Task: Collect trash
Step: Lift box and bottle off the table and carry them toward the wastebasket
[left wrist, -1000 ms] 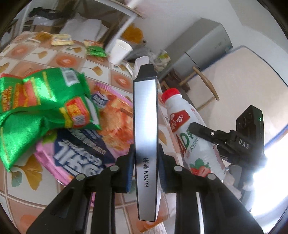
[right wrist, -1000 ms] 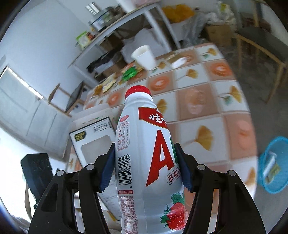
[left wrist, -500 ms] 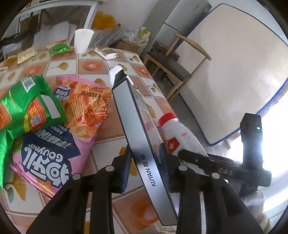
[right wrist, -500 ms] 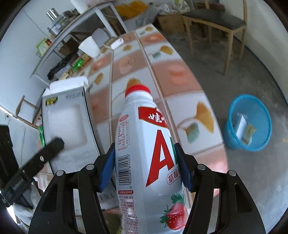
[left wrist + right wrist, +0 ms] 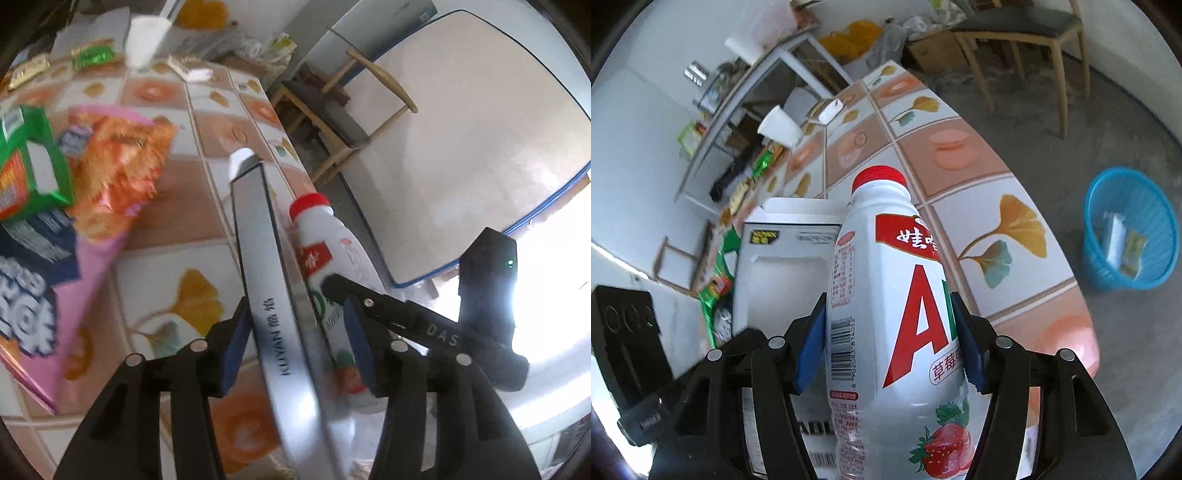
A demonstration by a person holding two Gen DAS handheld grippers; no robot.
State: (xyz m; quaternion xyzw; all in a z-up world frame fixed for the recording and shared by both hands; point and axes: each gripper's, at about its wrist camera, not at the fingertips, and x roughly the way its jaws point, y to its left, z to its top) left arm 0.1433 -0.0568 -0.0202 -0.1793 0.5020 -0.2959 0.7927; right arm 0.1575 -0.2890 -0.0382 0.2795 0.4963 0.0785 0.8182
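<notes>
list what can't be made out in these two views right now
- Bottle base: cut off by the right wrist view's lower edge.
- Grey box lower end: blurred and cut off at the left wrist view's bottom; whether the left tool is clamping it is unclear.
- Blue basket contents: too small to identify in the right wrist view.
- Pink chip bag: motion-blurred, partly under the green bag, left wrist view.

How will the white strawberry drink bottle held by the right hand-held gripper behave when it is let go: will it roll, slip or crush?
The strawberry drink bottle looks like thin smooth plastic, so it may slip between the pads if grip loosens. Its round body would probably roll if laid on its side. Whether it is empty cannot be seen; if so, it is likely light and dents easily.
</notes>
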